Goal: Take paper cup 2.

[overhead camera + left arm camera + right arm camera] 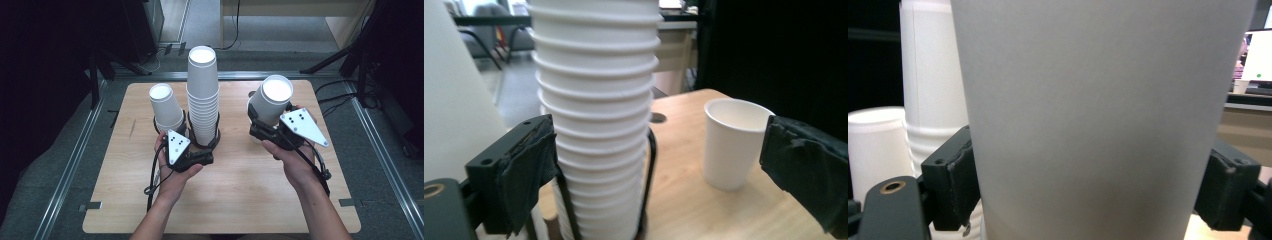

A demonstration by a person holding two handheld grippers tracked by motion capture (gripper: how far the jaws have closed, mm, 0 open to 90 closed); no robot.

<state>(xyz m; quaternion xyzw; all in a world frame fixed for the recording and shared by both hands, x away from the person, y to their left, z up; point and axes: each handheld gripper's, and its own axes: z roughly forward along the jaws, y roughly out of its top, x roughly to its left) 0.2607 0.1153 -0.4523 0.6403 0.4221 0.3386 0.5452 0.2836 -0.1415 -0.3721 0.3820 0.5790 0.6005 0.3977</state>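
Right tool (264,125) clamps one cup (270,100); left tool (186,135) gapes beside one stack (202,95)

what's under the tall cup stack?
The cup stack stands in a black ring holder on the wooden table. The stack's bottom cup and whatever base the holder has are hidden behind the left claw.
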